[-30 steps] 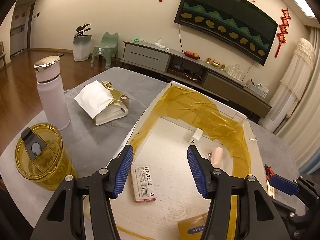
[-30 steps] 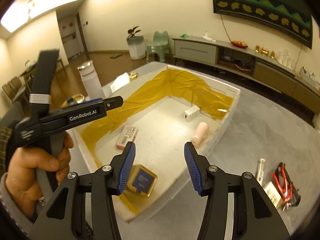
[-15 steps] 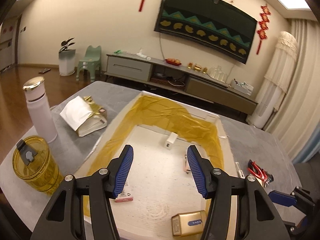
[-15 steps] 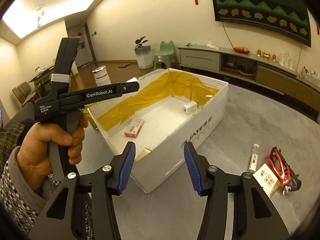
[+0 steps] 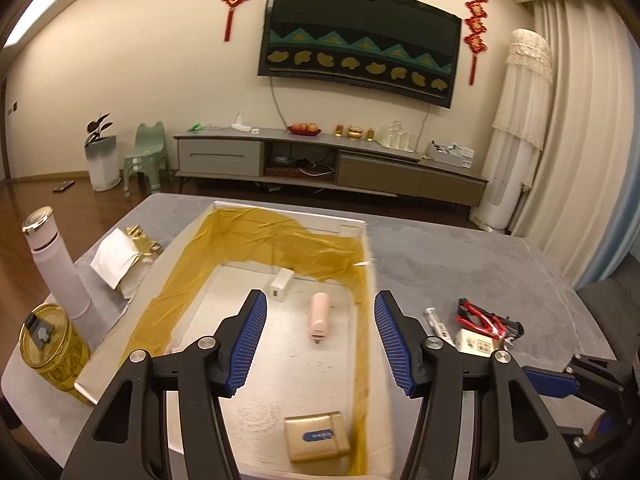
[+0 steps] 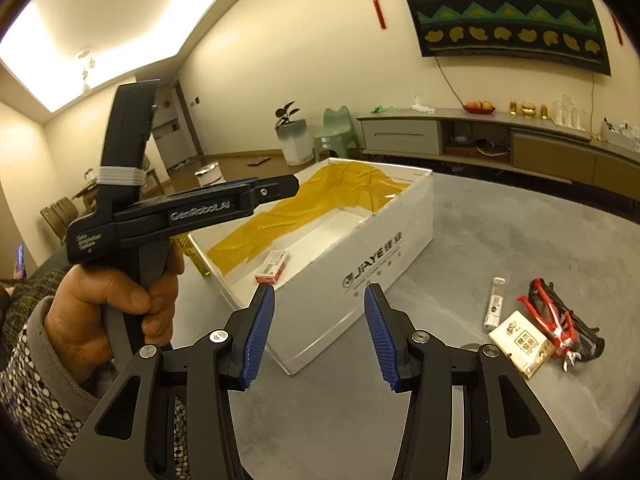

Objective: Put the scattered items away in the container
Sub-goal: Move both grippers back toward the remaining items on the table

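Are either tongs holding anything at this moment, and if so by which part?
Nothing is held: the left tongs and right tongs are both open and empty.

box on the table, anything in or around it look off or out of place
Nothing is spilled or broken. The box is lined with wrinkled yellow tape, patchy along its walls. Still scattered on the table to its right: red-handled pliers, a small white tube and a tissue pack. Both claws are open and empty.

"JiAYE" on white box, "GenRobot.AI" on left gripper
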### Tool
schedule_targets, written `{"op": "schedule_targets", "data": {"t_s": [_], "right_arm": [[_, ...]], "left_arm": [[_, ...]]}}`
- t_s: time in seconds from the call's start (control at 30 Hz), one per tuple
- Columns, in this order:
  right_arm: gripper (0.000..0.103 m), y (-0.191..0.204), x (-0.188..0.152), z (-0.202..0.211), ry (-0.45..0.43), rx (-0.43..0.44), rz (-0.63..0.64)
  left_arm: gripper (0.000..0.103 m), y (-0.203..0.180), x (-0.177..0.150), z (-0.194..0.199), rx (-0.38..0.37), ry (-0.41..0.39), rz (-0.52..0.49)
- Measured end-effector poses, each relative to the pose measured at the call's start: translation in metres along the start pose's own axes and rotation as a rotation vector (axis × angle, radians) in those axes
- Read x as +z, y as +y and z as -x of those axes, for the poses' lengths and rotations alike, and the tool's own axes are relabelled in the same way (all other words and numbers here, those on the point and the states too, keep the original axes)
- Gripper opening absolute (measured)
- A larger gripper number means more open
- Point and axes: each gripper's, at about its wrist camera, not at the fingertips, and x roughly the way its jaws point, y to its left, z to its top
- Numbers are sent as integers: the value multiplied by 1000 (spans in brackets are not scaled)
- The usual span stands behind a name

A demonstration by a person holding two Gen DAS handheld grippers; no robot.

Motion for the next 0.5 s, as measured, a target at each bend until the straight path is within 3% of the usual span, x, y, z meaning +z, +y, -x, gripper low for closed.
{"op": "schedule_targets", "data": {"t_s": [0.27, 0.5], "right_arm": [[46, -38, -7, 20, -5, -22, -88], [40, -75, -14, 37, 12, -106, -157]], "left_arm": [[58, -50, -1, -5, -72, 12, -85], [58, -96, -13, -23, -133, 54, -151]]}}
